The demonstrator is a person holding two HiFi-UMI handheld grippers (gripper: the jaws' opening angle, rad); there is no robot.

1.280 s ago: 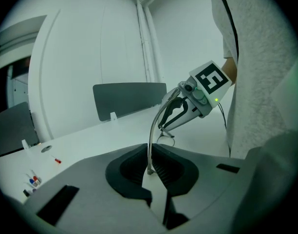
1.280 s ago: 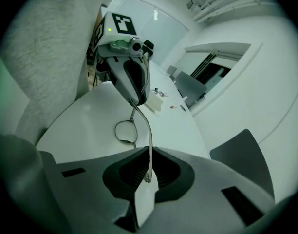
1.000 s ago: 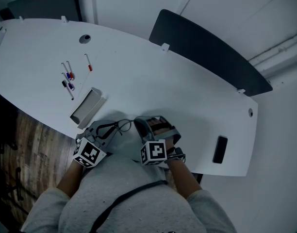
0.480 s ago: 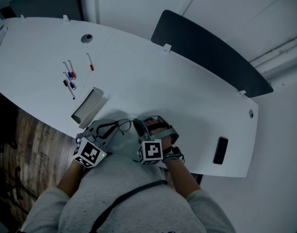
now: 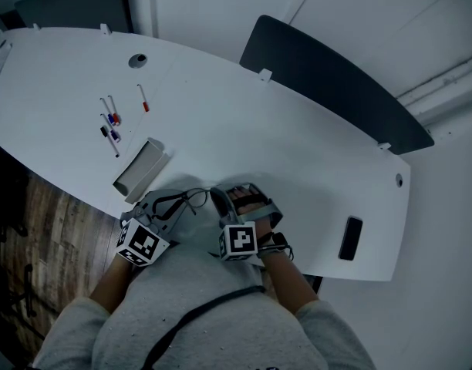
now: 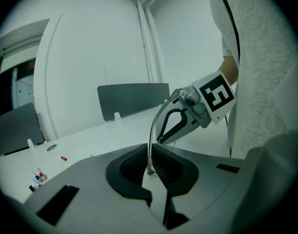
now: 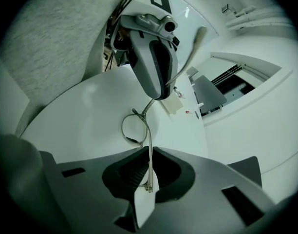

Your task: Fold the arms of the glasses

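The white surface (image 5: 244, 122) stretches far. At its near edge I hold the glasses (image 5: 191, 200) between my left claw (image 6: 150, 172) and right claw (image 7: 149, 184), each clenched on thin wire. They look light, springy and easily bent, so I'd grip beside the hinges. The grey box (image 5: 138, 170) and pens (image 5: 110, 126) lie far left, out of the way.

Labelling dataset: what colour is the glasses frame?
Dark grey glasses frame; shows best in the right gripper view.
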